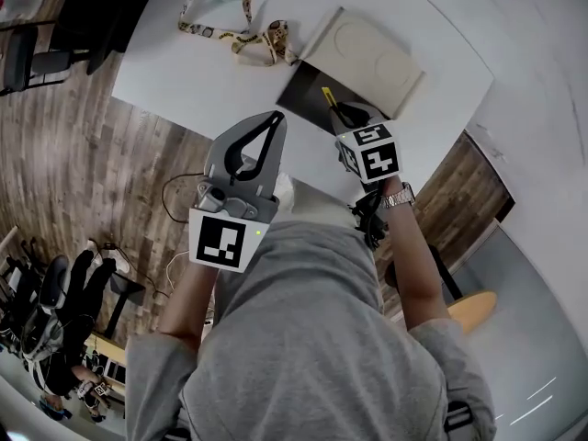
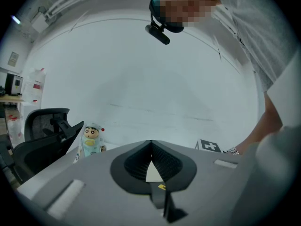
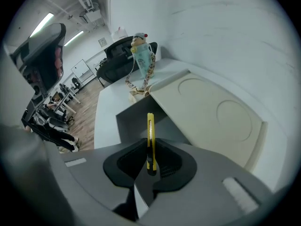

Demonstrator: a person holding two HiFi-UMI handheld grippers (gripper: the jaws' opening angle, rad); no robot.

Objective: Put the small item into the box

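Yellow utility knife (image 3: 150, 142): clamped edge-on between the pads of my right gripper (image 3: 150, 160), jaws closed on its near end, blade end pointing away from me. It hangs over the dark open box (image 3: 130, 119), not yet inside. Cream lid (image 3: 211, 117) lies flipped open to the box's right. Far-left of the box: patterned lanyard (image 1: 241, 37) and a small toy figure (image 3: 141, 52) on the white table (image 1: 175, 76). My left gripper (image 1: 274, 119) is at the table's near edge, tips together, holding nothing.
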